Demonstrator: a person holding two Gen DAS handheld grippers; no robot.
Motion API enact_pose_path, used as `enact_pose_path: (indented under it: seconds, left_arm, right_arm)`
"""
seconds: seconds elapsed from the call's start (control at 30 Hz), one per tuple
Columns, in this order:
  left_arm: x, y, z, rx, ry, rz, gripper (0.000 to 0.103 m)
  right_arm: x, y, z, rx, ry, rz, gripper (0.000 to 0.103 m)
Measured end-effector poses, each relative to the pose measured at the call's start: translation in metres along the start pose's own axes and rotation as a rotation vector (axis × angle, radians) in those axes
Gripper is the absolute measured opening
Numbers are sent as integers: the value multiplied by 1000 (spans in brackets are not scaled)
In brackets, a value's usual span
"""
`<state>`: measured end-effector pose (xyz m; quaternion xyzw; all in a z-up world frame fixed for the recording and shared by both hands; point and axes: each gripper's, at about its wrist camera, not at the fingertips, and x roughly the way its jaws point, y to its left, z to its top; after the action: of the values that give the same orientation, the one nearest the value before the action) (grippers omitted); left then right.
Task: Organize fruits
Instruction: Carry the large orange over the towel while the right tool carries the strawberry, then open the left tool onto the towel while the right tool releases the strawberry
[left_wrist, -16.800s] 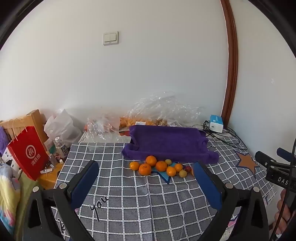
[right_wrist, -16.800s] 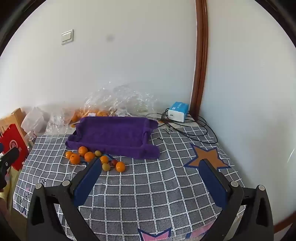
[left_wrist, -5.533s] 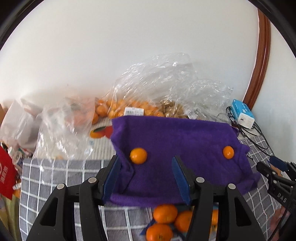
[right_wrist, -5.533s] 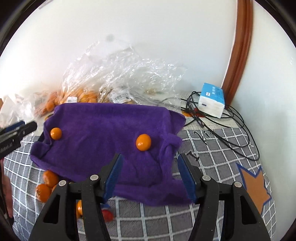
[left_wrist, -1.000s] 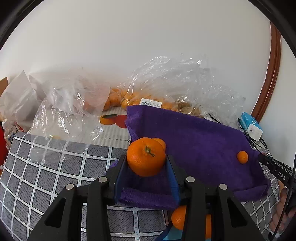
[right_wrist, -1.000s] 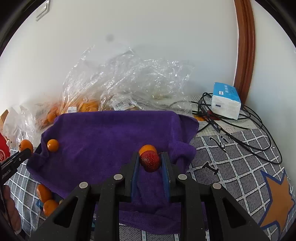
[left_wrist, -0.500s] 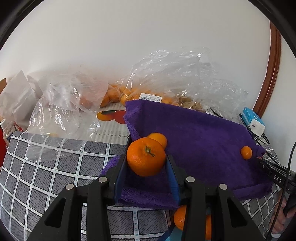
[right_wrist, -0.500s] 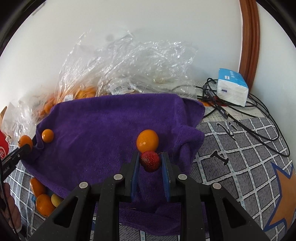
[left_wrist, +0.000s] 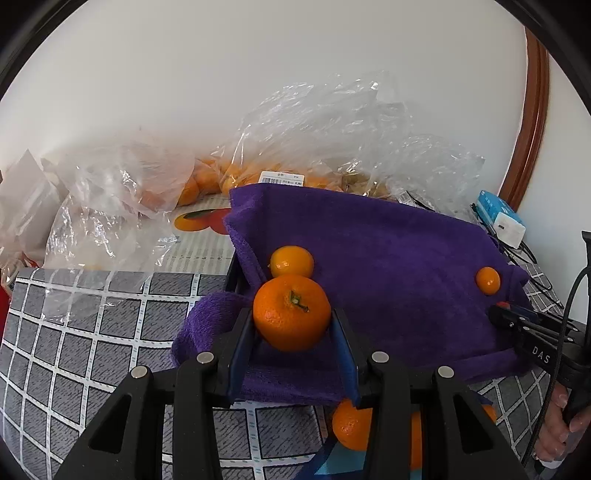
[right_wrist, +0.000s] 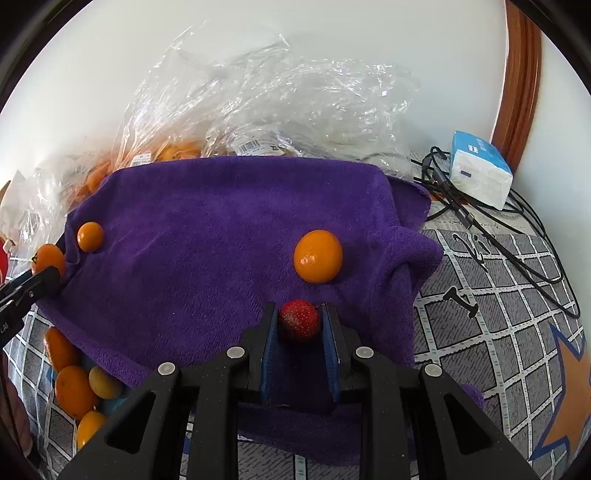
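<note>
- Fruits so far: two small oranges sit on the purple towel (right_wrist: 207, 229), one (right_wrist: 90, 236) by its left edge, one (right_wrist: 318, 256) near the right edge.
- Left gripper (left_wrist: 293, 334) is clamped on a bigger mandarin (left_wrist: 291, 316) over the towel's left edge, just beside that small orange.
- Right gripper (right_wrist: 299, 326) is pinched on a red strawberry-looking fruit (right_wrist: 299, 320) over the towel's right side.
- Leftover pile (right_wrist: 79, 384) is on the checkered tablecloth (right_wrist: 491, 325) off the towel's front-left corner, so I'd say under halfway.
</note>
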<state>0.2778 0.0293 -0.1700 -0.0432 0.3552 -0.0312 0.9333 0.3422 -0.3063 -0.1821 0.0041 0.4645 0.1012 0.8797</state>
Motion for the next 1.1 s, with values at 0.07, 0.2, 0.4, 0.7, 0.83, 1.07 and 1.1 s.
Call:
enact_pose_path:
  seconds: [0.07,0.2,0.4,0.7,0.83,1.07,1.1]
  left_arm:
    - [2,1,0,-5,9,4,40]
    - [4,0,0,7,13,17,40]
    - [3,-1,0,12,15,25,40]
    - [-2,-1,1,6,-7,4,45]
    - [-14,-1,2,-2,-65,-4,57]
    - [-22,-10,1,34,-110,52,57]
    - [-25,-11,2,35,-126,63,57]
  right_arm:
    - [0,0,0,-1,-1,-2,23]
    - [1,-1,0,0,3,-4,24]
    - [1,5,0,-26,8,-27,27]
    - [-2,1,1,-3,-4,-27,58]
    - [-11,2,3,-2,-34,-42,60]
    - [-31,2,4,28,-99,-27,60]
    - [-35,4,5,20,-107,-26,60]
